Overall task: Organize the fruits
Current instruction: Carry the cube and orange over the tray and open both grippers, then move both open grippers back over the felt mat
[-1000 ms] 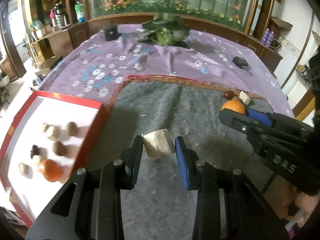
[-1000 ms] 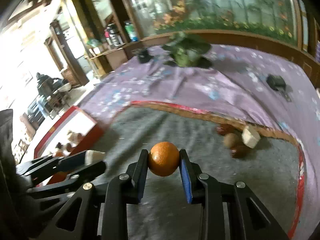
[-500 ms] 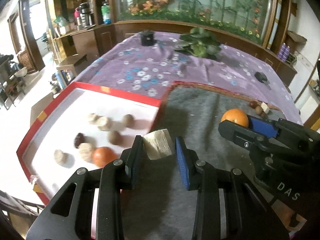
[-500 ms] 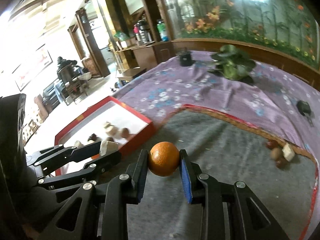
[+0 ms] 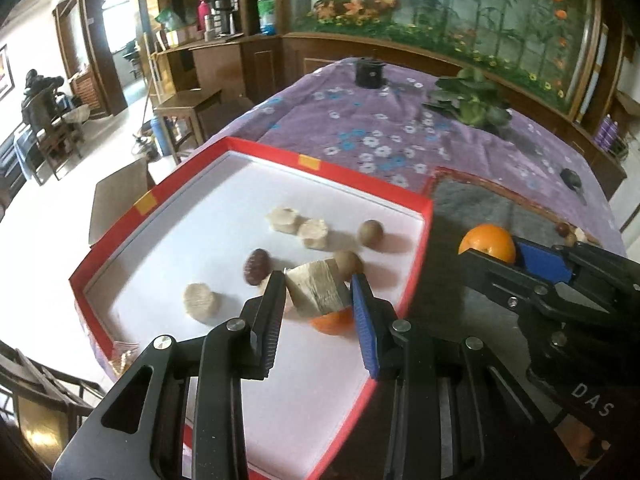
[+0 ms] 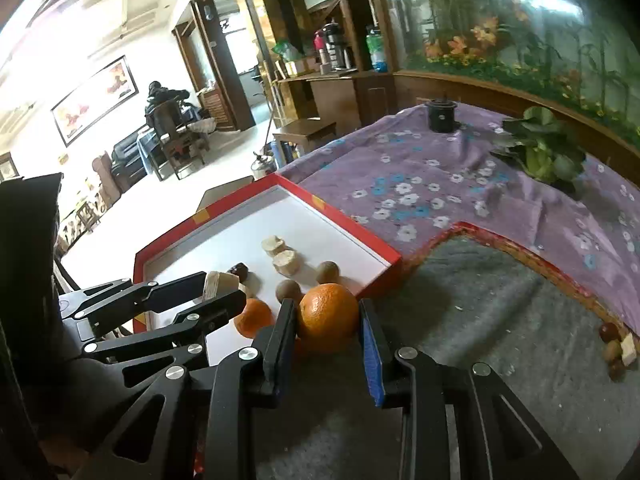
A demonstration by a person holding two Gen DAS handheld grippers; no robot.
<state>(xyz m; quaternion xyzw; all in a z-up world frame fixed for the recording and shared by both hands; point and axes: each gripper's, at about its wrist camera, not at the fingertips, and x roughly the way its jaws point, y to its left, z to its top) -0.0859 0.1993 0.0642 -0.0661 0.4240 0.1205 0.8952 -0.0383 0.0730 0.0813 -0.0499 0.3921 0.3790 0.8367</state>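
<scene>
My left gripper [image 5: 318,294] is shut on a pale cut fruit chunk [image 5: 318,288] and hangs over the red-rimmed white tray [image 5: 416,264]. In the tray lie several small pieces: pale slices [image 5: 282,218], brown round fruits [image 5: 371,233], a dark one [image 5: 256,266] and an orange [image 5: 332,322] just under the chunk. My right gripper [image 6: 328,320] is shut on an orange [image 6: 328,316], above the grey mat near the tray's right rim [image 6: 380,276]. The left gripper [image 6: 218,284] with its chunk shows at the left in the right wrist view.
A grey mat [image 6: 500,320] lies on a purple flowered cloth [image 6: 440,168]. A few small fruits and a pale chunk [image 6: 618,346] sit at the mat's far right. A leafy plant [image 6: 548,152] and a black pot [image 6: 440,114] stand at the back. Left of the tray the table ends.
Both grippers have carried their loads leftward, from over the grey mat to the tray. The left one is now over the tray's inside; the right one is at its rim.
</scene>
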